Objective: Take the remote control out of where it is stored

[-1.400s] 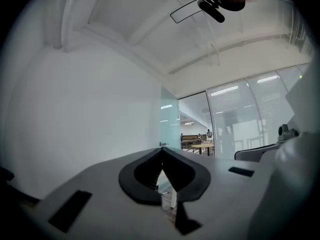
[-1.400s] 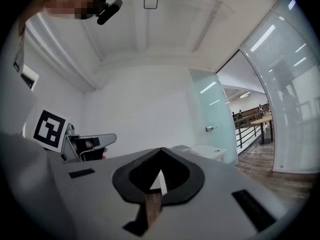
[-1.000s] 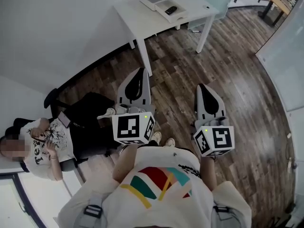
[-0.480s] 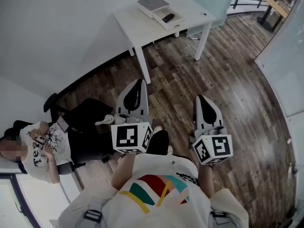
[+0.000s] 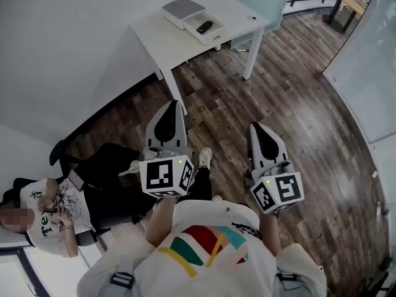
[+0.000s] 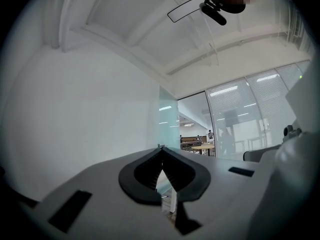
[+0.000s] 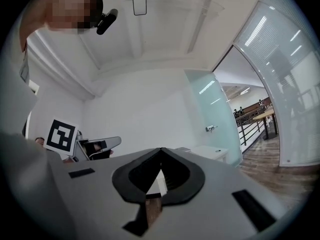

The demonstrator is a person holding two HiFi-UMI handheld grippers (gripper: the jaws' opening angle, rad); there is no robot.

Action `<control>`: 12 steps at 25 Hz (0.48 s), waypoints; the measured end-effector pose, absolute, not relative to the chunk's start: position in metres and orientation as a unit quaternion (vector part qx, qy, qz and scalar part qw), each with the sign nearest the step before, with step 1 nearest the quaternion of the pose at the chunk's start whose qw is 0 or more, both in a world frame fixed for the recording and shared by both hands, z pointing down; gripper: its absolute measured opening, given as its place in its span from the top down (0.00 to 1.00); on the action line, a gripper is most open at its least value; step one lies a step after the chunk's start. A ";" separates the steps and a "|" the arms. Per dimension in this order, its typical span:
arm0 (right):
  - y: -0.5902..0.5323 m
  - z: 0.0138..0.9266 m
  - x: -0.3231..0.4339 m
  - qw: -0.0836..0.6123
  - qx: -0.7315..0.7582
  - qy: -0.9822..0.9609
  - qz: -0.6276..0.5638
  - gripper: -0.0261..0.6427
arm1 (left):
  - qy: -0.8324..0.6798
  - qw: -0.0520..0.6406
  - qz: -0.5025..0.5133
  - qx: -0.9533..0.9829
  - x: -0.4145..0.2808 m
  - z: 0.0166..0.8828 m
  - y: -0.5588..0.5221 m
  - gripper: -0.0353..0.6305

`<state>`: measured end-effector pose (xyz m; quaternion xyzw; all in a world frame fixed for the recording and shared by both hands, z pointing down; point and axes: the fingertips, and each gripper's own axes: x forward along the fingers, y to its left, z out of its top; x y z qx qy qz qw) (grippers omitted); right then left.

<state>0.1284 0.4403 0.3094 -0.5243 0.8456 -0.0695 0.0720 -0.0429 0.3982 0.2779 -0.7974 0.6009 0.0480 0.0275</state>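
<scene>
White tabletop (image 5: 167,39) stands against the wall at the far end of a wood-plank floor (image 5: 297,104). On it an open white box (image 5: 215,34) holds the black remote control (image 5: 203,26), which lies flat inside. A grey-topped case (image 5: 183,8) sits just beside the box on its wall side; whether the two touch cannot be told. Both tools are held side by side over the floor, well apart from the tabletop, with their tips aimed roughly toward it. The left tool (image 5: 173,107) has its jaws pressed together at the tips with nothing between them, as its own view shows (image 6: 160,148). The right tool (image 5: 255,130) is likewise closed and empty (image 7: 161,150). Each carries a cube with square markers at its near end. Below them is the holder's white shirt (image 5: 204,240) with a coloured print. At the lower left of the head view a seated person (image 5: 49,209) is beside a dark chair.
</scene>
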 end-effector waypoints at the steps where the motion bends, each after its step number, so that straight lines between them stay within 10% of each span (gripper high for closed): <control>1: 0.432 0.309 0.128 0.070 -0.523 0.847 -0.067 0.96 | 0.601 0.025 0.051 -0.797 -0.044 0.278 0.389 0.94; 12: 0.305 0.302 0.090 0.042 -0.497 0.864 -0.067 0.96 | 0.613 0.009 0.042 -0.789 -0.076 0.283 0.259 0.94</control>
